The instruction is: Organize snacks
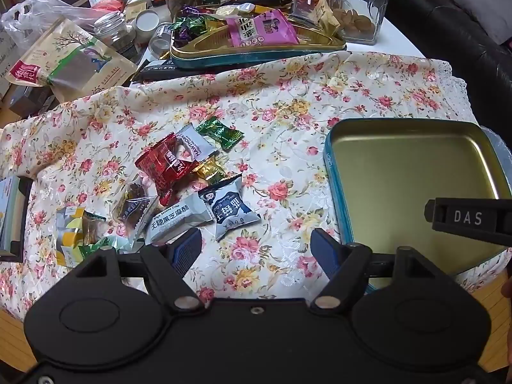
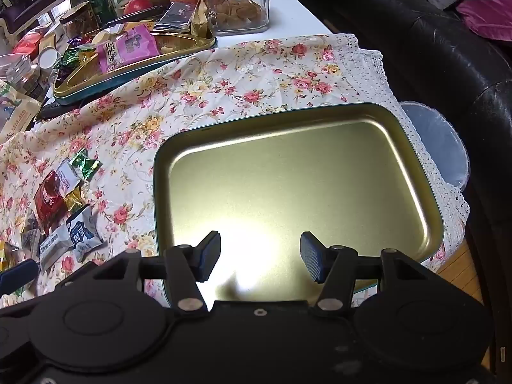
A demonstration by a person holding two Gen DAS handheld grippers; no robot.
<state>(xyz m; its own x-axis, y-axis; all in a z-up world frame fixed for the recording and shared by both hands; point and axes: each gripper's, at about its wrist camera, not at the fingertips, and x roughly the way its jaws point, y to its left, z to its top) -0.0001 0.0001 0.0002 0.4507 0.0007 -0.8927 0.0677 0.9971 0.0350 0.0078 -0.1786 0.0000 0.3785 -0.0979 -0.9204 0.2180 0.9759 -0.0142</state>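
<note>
Both grippers hang spread and empty: left gripper point(image 1: 256, 249) above the wrapped snacks point(image 1: 192, 185) piled on the floral tabletop point(image 1: 288, 102), right gripper point(image 2: 260, 256) over the bare tin tray point(image 2: 412, 147). Light, crinkly, slippery packets probably pinch best at the crimped ends.
</note>
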